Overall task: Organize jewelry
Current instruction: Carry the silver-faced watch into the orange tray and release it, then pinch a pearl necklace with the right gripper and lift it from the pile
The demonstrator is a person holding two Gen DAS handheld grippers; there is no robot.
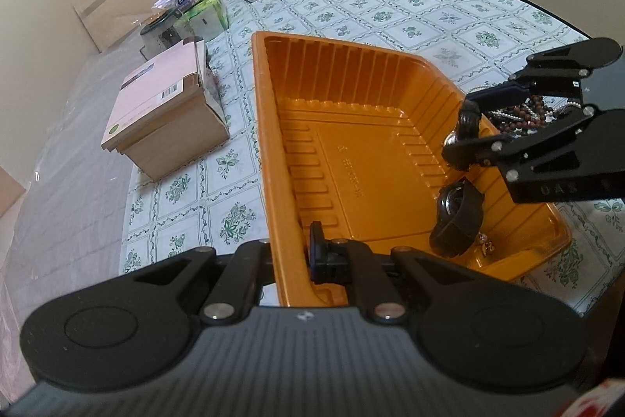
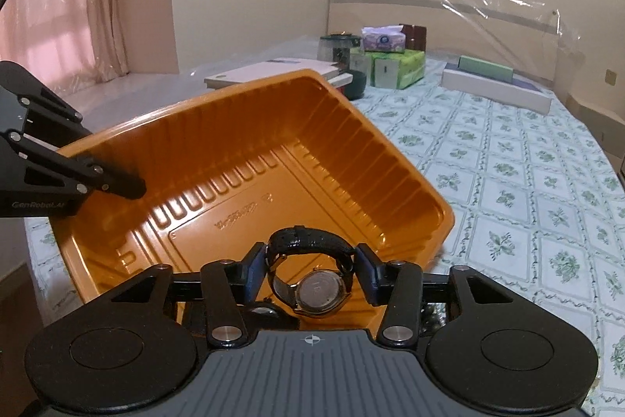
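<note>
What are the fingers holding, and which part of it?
The left fingers pinch the tray by its near wall. The right fingers hold a watch by its strap loop.

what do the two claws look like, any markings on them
Both are matte black linkage claws with silver rivets at the pivots, on a grey ribbed body flanked by two round black discs. The left claw has black pads; its side reads "GenRobot.AI" in pale letters. The right claw has dark blue pads, and pale lettering too unclear to read. No cables, sleeves or hands show.
</note>
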